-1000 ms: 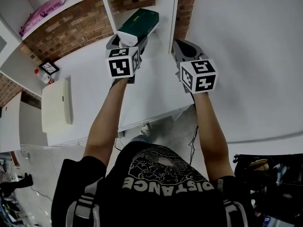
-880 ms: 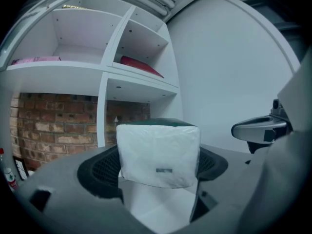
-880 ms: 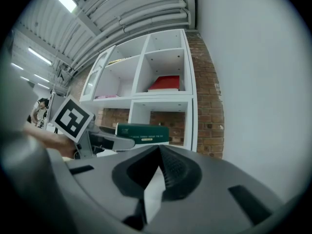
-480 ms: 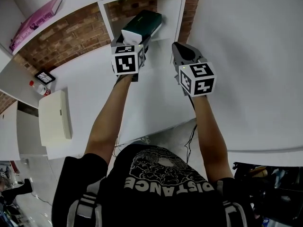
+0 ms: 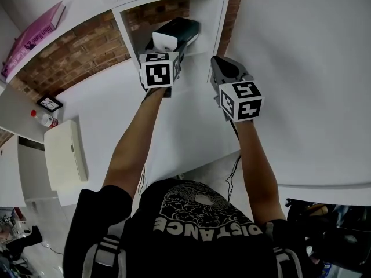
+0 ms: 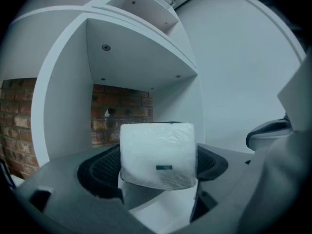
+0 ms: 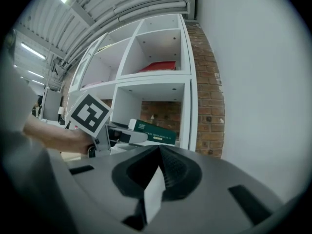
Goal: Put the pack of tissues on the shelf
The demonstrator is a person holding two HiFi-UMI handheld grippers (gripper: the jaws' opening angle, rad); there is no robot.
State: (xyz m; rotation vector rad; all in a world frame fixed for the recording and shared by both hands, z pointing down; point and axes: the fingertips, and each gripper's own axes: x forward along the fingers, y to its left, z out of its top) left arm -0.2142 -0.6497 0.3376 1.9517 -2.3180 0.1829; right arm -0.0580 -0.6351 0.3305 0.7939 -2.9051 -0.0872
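The pack of tissues [image 5: 175,33], dark green with a white end, is clamped in my left gripper [image 5: 167,50] and held at the mouth of the lower white shelf compartment [image 5: 204,17]. In the left gripper view the pack's white end [image 6: 158,152] fills the space between the jaws of the left gripper [image 6: 158,182], with the compartment [image 6: 126,62] and its brick back straight ahead. The right gripper view shows the pack [image 7: 154,132] from the side, just inside the opening. My right gripper [image 5: 221,67] hovers to the right, shut [image 7: 158,155] and empty.
A white counter [image 5: 179,120] lies under both grippers. On its left stand a flat white box [image 5: 66,154], a small bottle [image 5: 42,118] and a small frame [image 5: 48,103]. A pink book [image 5: 32,30] lies on a higher shelf. A red item [image 7: 157,66] sits in the upper compartment.
My left gripper has carried the pack up and forward toward the compartment opening. The right gripper has barely moved.
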